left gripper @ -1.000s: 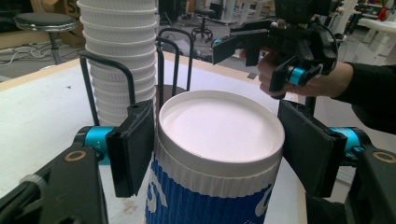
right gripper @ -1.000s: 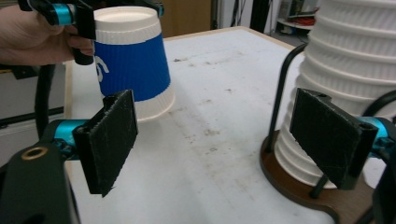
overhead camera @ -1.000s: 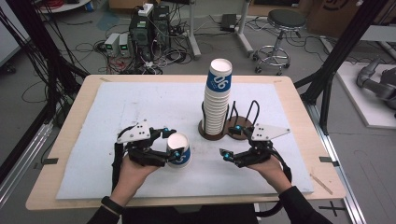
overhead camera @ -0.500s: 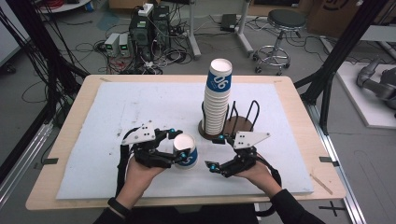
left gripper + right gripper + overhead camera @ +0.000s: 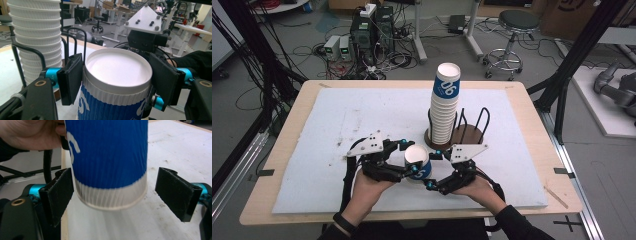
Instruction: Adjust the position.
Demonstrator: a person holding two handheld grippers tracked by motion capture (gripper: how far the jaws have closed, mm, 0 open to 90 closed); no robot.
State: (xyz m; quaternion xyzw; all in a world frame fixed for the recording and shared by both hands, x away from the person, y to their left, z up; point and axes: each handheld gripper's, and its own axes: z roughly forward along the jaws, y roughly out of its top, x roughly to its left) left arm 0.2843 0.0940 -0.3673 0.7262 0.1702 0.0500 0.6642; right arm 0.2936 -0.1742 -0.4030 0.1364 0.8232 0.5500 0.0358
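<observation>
White surface (image 5: 337,125), cup stack (image 5: 445,107) far. Left gripper (image 5: 408,161) fingers clamped on blue cup (image 5: 418,162) near its rim, held near centre. Right gripper (image 5: 434,170) fingers apart around its base; close squarely, don't crush.

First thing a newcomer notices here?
The blue-and-white paper cup held off the table near its front edge, clamped near its rim in the left tongs. The right tongs stand open around its base. Behind rises a tall cup stack in a wire holder.
</observation>
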